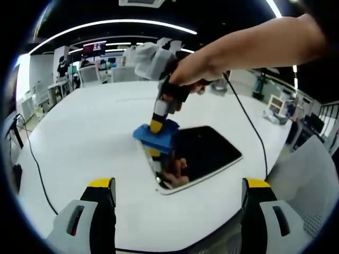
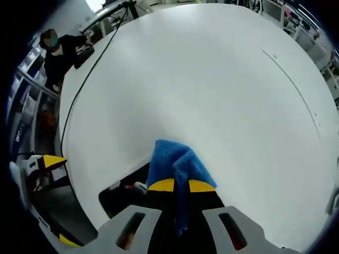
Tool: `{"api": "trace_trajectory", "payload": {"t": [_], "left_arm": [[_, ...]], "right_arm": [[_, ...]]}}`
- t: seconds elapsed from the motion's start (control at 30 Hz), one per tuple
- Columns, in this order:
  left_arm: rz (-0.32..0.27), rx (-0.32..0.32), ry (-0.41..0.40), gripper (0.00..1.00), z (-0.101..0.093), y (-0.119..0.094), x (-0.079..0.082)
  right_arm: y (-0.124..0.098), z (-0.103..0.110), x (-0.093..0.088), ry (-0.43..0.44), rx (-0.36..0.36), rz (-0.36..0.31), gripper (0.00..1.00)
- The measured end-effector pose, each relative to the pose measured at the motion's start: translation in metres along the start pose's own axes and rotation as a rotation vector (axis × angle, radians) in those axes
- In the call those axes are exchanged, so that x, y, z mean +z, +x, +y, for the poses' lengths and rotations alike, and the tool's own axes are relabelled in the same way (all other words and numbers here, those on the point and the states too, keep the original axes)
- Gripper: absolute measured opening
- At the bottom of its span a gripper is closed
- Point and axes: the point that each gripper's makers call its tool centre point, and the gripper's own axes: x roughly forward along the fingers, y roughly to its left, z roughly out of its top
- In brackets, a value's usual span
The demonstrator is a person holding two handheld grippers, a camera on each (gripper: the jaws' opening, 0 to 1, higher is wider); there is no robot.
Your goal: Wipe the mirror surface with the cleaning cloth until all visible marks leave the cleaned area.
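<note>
Broad white bench (image 1: 85,132), round-edged, carrying everything. Dark mirror (image 1: 204,153) lying flat near the bench's near edge, right of centre. Blue cleaning cloth (image 2: 175,164) pressed on the mirror's far left corner, pinched between the closed fingers of the right gripper (image 1: 157,126). Left gripper (image 1: 177,193) hovering nearer, fingers spread apart, holding nothing.

Your right claw (image 1: 157,126) and the hand (image 1: 193,71) holding it stand over the near-left corner of the mirror (image 1: 204,153), pressing the blue cloth (image 1: 154,135) there; that corner is blocked. The rest of the mirror lies open. A black cable (image 1: 249,119) crosses the tabletop (image 1: 90,137) behind the mirror. Your left claw (image 1: 178,185) hangs wide open over bare tabletop.
</note>
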Motion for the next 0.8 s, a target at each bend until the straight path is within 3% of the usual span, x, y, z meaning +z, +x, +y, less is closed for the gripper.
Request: {"api": "trace_trajectory", "payload": {"t": [0.1,0.8], "left_arm": [[0.002,0.001,-0.001,0.99,0.000,-0.001,0.000],[0.001,0.008,-0.009,0.99,0.000,-0.002,0.001]], "right_arm": [[0.006,-0.006,0.001,0.006,-0.003,0.002,0.01],[-0.008,-0.009,-0.022,0.014,-0.017,0.003,0.01]]}}
